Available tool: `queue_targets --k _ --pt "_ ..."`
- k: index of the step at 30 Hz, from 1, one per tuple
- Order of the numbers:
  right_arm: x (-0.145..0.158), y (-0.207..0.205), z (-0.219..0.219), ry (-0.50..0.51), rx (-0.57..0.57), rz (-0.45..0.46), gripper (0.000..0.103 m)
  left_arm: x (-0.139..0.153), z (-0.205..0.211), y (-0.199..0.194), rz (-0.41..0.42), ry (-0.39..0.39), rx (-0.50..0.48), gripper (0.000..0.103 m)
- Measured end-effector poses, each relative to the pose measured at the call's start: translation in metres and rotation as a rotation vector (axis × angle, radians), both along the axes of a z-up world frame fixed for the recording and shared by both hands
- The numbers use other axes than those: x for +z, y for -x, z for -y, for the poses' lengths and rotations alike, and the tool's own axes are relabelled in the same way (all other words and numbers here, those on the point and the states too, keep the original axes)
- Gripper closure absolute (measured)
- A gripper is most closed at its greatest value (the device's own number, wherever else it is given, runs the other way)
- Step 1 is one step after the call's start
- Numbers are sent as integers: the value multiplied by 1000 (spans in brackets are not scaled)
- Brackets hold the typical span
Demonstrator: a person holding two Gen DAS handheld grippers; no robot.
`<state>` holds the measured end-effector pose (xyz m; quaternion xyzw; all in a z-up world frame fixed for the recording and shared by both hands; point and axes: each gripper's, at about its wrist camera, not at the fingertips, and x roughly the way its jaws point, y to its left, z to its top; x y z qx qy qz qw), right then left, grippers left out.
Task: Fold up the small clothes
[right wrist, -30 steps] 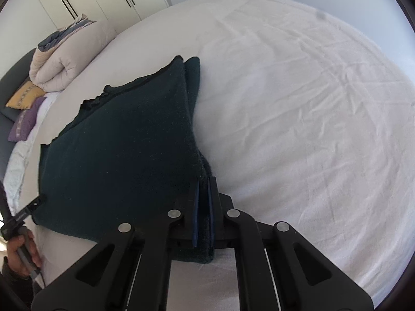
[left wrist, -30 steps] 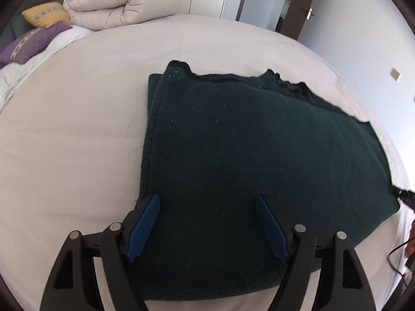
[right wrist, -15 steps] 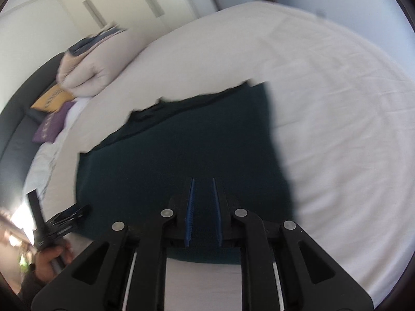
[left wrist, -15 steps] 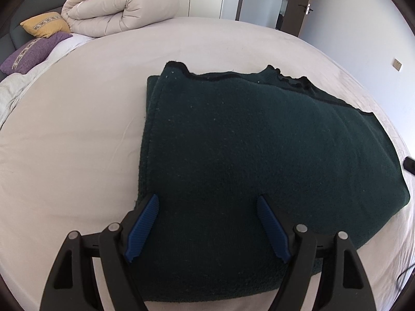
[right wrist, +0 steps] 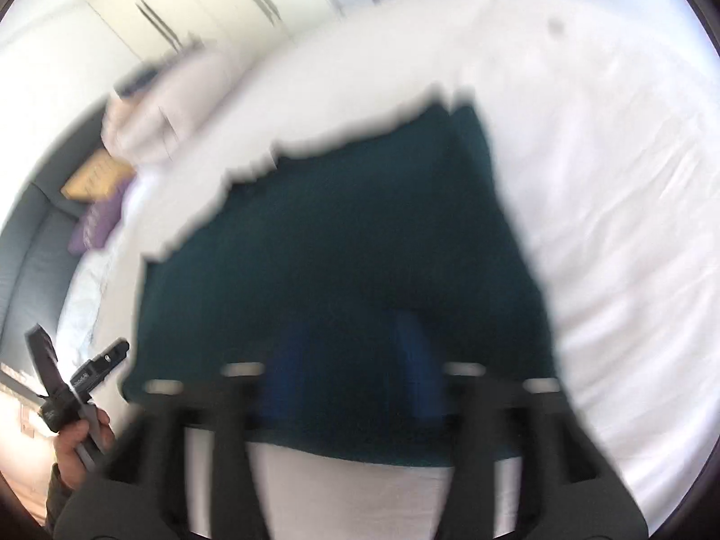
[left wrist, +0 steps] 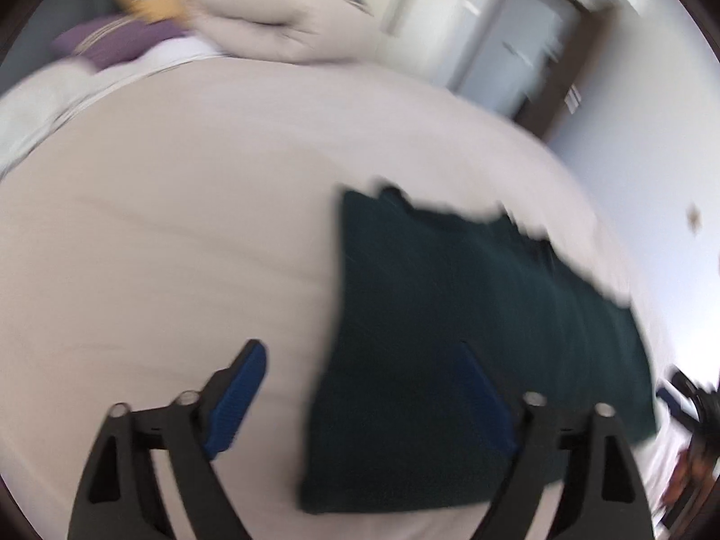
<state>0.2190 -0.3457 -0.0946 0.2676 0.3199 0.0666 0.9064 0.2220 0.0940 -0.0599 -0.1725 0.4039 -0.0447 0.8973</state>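
Left gripper: jaws opening, spread wide, nothing pinched; left pad over bare sheet, right pad over dark green garment, its left edge between pads.

Right gripper: jaws opening, blurred, garment below and ahead, apparently not gripped.

Judgement: fold laid, release step. Lift clear without snagging top layer; check edges aligned before next fold.

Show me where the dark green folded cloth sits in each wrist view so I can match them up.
Left wrist: dark green folded cloth lies right of centre on the white bed sheet.
Right wrist: it fills the centre, running to the lower edge behind the fingers.
Shared landmark: the rolled beige duvet, at the top in the left view, upper left in the right.
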Motion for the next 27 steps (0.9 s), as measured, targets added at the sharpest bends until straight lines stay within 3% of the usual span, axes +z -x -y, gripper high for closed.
queue_targets --k 2,3,4,7,10,13,16,18,27 --pt "20 17 3 5 -27 149 12 -1 -20 -8 -36 76 32 10" --pt "25 19 3 -5 -14 181 4 -3 -24 -14 -68 95 27 10" --pt "27 19 2 -39 18 193 4 -6 -27 -18 -90 107 12 10" --pt "17 6 -3 -186 119 94 4 -20 -27 -30 -169 146 -24 10" --pt "7 -4 -11 -270 192 56 6 -37 -23 -33 -225 183 -31 12" --pt "3 -16 -36 -277 262 38 7 -40 -20 -32 -231 181 -30 13" --pt "-4 -32 -58 -282 319 8 16 -40 -20 -36 -260 241 -70 28" --pt "-10 -42 -69 -292 342 -17 16 -40 -16 -40 -284 255 -97 32" --pt "-33 -107 -134 -337 436 -107 16 -47 -16 -52 -373 320 -107 28"
